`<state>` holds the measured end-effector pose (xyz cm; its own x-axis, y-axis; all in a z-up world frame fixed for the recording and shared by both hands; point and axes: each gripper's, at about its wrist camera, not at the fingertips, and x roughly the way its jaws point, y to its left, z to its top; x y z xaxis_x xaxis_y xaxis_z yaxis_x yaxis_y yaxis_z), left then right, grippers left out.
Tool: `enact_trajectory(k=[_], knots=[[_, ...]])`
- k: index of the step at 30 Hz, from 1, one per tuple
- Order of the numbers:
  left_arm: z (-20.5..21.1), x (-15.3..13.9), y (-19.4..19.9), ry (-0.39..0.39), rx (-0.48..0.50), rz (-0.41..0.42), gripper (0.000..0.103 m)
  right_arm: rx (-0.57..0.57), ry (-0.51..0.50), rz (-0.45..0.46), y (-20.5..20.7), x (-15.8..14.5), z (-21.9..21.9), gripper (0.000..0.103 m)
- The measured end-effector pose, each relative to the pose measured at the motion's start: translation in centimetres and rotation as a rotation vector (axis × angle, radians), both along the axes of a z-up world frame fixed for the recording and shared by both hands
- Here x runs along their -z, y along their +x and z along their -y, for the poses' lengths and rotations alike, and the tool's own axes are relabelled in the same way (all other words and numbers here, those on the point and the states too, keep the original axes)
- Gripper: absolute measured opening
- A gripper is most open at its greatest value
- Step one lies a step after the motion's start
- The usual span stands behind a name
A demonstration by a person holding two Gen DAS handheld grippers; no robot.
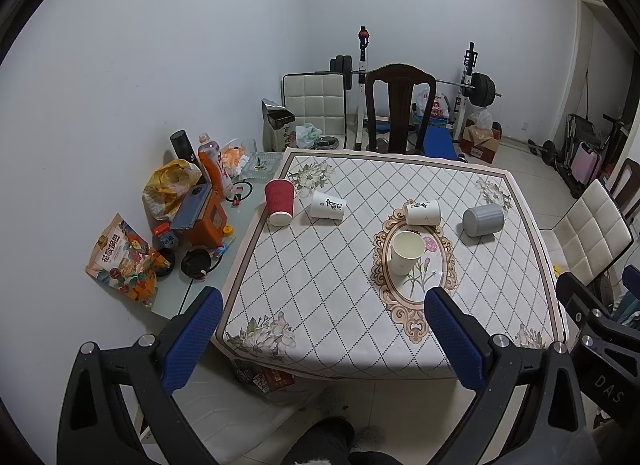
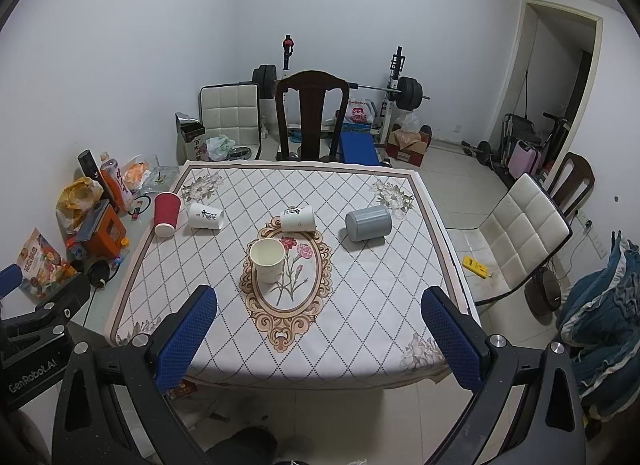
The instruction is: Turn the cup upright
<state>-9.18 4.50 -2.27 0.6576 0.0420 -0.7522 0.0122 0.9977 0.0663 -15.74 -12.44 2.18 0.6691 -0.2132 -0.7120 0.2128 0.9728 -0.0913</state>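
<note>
On the oval flower medallion [image 2: 286,279] at mid-table we're seeing one plain paper cup [image 2: 267,260] already standing mouth-up, so we're judging that part done. Four cups are still lying on their sides beyond the medallion: a white printed cup [image 2: 298,218] touching its far rim, a grey cup [image 2: 368,224] to its right, another white printed cup [image 2: 205,216] to its left, and a red ribbed cup [image 2: 166,208] further left, near the tablecloth [image 2: 360,325] edge. We're holding both grippers back at the near edge w/ nothing in them: left gripper [image 1: 324,339] w/ fingers wide apart, right gripper [image 2: 320,335] likewise spread. Room-wise we're looking at bare cloth between the near edge and the medallion, so approach seems free. Red cup is the tight one imo, w/ a clutter of bottles and snack bags [image 1: 184,205] just beyond that left edge.
</note>
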Motion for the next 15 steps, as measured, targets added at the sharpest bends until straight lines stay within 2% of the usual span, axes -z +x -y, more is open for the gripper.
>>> enact_trajectory(k=[15], knots=[[-0.05, 0.01, 0.03, 0.000, 0.002, 0.000, 0.103, -0.004, 0.005, -0.001, 0.15, -0.09, 0.02, 0.103]])
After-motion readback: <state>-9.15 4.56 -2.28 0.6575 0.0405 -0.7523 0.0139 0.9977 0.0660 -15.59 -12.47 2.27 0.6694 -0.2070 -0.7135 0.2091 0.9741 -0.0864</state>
